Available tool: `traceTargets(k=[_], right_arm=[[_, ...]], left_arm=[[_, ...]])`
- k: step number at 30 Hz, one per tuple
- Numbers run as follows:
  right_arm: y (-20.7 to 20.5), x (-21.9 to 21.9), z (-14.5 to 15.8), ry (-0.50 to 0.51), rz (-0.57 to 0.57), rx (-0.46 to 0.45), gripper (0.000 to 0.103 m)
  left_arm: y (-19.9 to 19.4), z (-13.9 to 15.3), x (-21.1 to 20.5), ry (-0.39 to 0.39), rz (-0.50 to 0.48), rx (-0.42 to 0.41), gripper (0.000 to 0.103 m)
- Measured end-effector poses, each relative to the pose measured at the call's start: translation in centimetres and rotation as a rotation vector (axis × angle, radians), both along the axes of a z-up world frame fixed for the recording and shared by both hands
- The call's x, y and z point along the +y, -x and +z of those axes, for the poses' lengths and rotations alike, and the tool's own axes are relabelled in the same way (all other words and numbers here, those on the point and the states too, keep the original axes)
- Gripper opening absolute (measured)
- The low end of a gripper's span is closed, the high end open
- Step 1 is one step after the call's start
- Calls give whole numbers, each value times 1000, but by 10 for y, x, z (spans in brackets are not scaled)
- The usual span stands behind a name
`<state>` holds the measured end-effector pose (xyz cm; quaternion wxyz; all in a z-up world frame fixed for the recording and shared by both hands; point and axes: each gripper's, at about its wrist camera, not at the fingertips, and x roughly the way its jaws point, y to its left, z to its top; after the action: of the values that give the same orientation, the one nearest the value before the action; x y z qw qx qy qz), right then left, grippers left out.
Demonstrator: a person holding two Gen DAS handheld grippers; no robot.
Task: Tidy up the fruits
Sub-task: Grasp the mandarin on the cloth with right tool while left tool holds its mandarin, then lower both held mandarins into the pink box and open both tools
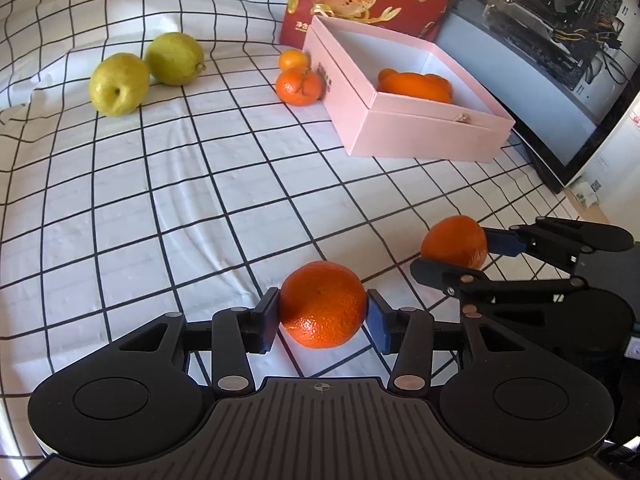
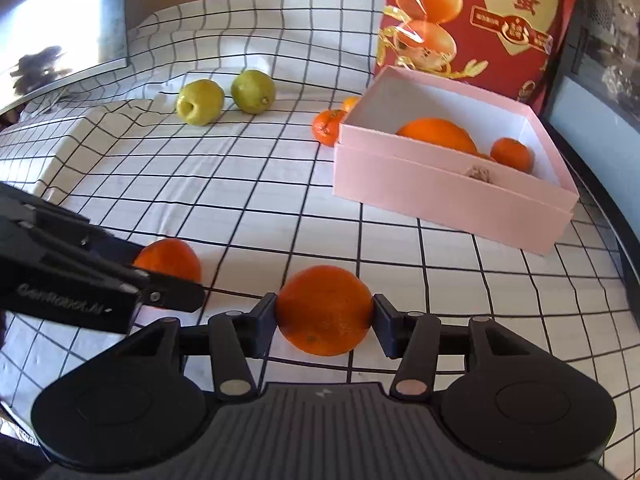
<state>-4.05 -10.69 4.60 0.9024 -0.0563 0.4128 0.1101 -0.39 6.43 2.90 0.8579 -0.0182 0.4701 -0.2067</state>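
Each gripper clasped one orange: the left gripper point(image 1: 322, 314) held an orange point(image 1: 322, 304), the right gripper point(image 2: 325, 318) another orange point(image 2: 325, 310), both above the bench point(image 1: 200, 200), presumably bound for the pink box point(image 1: 420, 128) at one o'clock.

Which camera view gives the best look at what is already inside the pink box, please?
The right wrist view: the pink box shows a large orange and a small one. The left wrist view shows only the large orange.

Checked cloth point(image 1: 200, 200) matt, creased; pink box point(image 1: 420, 128) smooth matt card; oranges point(image 1: 323, 305) glossy, dimpled peel.
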Motion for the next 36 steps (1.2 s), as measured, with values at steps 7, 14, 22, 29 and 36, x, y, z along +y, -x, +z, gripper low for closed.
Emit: traceTargets(k=[7, 14, 22, 29, 36], right_arm=[[-8, 1, -3, -21, -15, 11, 50], [-9, 0, 0, -21, -3, 22, 49], [-5, -28, 8, -21, -58, 6, 49], [-18, -65, 46, -52, -116, -93, 49], [-68, -96, 107, -8, -106, -293, 49]], left_arm=[[2, -1, 2, 2, 7, -1, 50], [3, -1, -3, -17, 6, -10, 50], [-4, 5, -12, 7, -4, -23, 50], [-50, 68, -33, 89, -37, -172, 50], [-119, 151, -88, 113, -67, -356, 50]])
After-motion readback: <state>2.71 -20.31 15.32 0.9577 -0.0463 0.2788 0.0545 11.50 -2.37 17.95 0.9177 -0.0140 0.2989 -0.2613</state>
